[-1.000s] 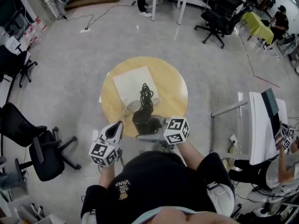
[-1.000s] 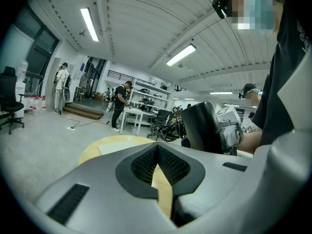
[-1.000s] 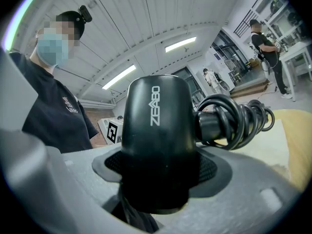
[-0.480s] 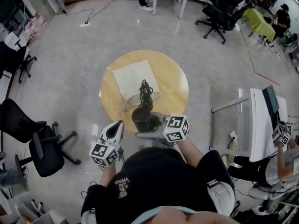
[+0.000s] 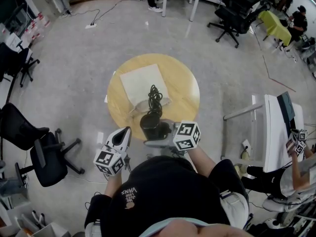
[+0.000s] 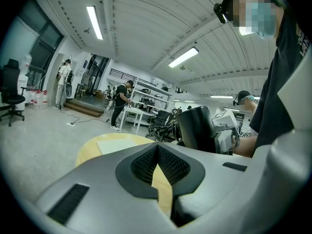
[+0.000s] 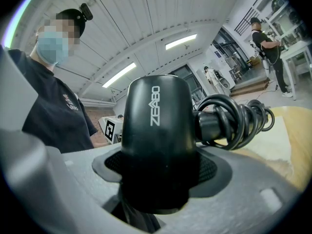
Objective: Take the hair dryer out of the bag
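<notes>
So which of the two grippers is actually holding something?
The right gripper: it is shut on the black hair dryer, while the left gripper is shut with nothing between its jaws.

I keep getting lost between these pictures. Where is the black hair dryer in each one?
Head view: the hair dryer is low centre, at the near edge of the round wooden table.
Left gripper view: the hair dryer is right of centre, beyond the closed jaws.
Right gripper view: the hair dryer is dead centre, clamped between the jaws.
Shared landmark: that table, visible in all three.
</notes>
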Action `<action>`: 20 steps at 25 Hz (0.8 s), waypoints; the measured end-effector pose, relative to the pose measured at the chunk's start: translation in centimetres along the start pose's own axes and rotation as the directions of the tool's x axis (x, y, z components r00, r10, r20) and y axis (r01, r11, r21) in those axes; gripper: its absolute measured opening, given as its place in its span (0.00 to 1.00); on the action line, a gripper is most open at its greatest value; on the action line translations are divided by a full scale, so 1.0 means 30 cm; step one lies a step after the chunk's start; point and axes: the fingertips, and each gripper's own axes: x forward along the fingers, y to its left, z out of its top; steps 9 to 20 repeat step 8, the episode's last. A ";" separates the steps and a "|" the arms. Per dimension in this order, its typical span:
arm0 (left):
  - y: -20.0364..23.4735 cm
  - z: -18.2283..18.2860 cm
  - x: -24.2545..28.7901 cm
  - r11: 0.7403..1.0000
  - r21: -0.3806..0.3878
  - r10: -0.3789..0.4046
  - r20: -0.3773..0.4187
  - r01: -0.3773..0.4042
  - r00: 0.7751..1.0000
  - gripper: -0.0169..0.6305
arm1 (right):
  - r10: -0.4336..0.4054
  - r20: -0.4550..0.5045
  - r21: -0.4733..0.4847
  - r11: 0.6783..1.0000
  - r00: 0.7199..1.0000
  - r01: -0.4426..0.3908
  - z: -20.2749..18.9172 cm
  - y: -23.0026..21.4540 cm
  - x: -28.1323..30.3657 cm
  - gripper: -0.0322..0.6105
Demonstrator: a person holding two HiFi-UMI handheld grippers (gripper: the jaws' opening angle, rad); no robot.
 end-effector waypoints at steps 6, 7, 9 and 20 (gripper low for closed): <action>-0.004 0.002 0.015 1.000 0.003 -0.015 -0.003 0.015 1.000 0.04 | -0.001 -0.001 0.000 1.000 1.000 0.001 0.004 -0.004 0.006 0.60; -0.003 0.003 0.018 1.000 0.004 -0.016 -0.003 0.016 1.000 0.04 | -0.002 -0.002 -0.002 1.000 1.000 0.002 0.005 -0.006 0.007 0.60; -0.002 0.005 0.021 1.000 0.004 -0.018 -0.003 0.018 1.000 0.05 | -0.002 -0.003 -0.004 1.000 1.000 0.002 0.006 -0.007 0.008 0.60; -0.002 0.005 0.021 1.000 0.004 -0.018 -0.003 0.018 1.000 0.05 | -0.002 -0.003 -0.004 1.000 1.000 0.002 0.006 -0.007 0.008 0.60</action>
